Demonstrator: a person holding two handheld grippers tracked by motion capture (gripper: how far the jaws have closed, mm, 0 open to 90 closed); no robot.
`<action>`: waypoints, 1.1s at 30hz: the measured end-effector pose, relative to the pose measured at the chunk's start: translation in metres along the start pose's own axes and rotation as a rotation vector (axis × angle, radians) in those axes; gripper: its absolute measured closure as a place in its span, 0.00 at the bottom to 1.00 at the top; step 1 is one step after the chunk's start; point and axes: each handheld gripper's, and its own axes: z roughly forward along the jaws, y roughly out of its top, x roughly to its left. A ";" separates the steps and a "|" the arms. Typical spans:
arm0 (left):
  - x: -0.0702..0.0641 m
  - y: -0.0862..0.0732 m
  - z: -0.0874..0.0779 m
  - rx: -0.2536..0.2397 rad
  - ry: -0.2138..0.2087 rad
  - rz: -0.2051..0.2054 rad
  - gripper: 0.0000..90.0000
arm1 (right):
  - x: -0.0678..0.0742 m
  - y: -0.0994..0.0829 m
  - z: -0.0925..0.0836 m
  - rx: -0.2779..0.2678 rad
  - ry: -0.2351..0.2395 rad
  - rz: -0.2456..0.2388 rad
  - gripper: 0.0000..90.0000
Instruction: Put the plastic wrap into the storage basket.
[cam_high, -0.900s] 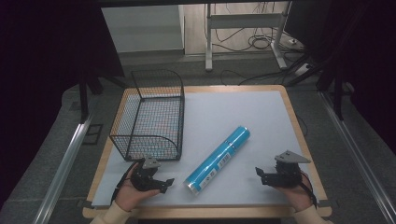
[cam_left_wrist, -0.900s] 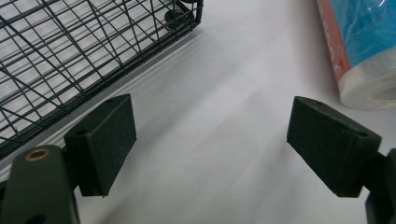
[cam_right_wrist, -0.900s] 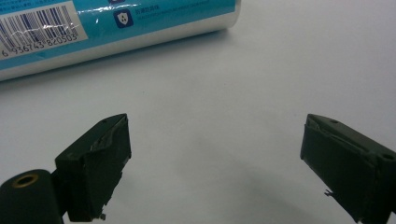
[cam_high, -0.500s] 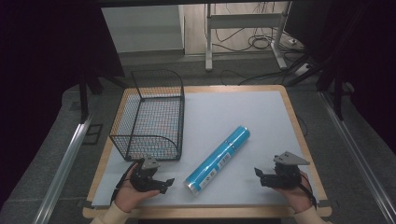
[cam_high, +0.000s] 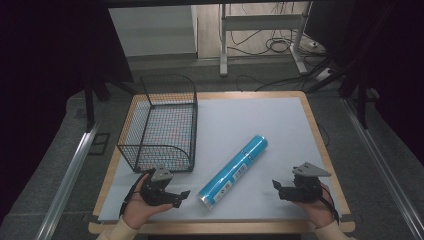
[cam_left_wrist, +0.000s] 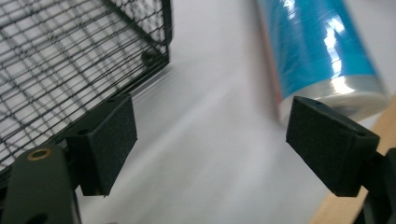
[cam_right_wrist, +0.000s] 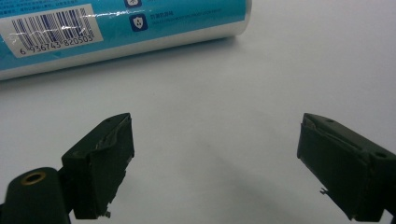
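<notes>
Both the left claw (cam_high: 172, 196) and right claw (cam_high: 280, 189) rest apart and empty, flanking the blue cylindrical tube (cam_high: 233, 171) lying diagonally on the surface (cam_high: 260, 115) beside the wire basket (cam_high: 161, 125), apparently staged for pickup.

Wood-edged table (cam_high: 320, 134), white mat (cam_high: 260, 120): wire basket (cam_high: 162, 122), blue, seemingly film-wrapped roll (cam_high: 234, 170).

Basket (cam_high: 162, 120) left on table (cam_high: 260, 115), tube (cam_high: 233, 171) lying just right of it

One blue roll (cam_high: 233, 171), one wire basket (cam_high: 162, 122), two tools: left (cam_high: 182, 197), right (cam_high: 276, 187).
</notes>
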 end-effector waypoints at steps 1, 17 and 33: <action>-0.001 0.001 0.000 -0.002 -0.003 0.006 0.18 | 0.000 0.000 0.000 -0.002 -0.002 0.000 0.12; -0.022 0.027 0.003 0.015 -0.039 0.054 0.18 | -0.001 -0.001 0.000 0.004 -0.006 0.006 0.13; -0.035 0.051 0.011 0.017 -0.059 0.074 0.18 | -0.001 -0.001 0.000 0.004 -0.010 0.001 0.13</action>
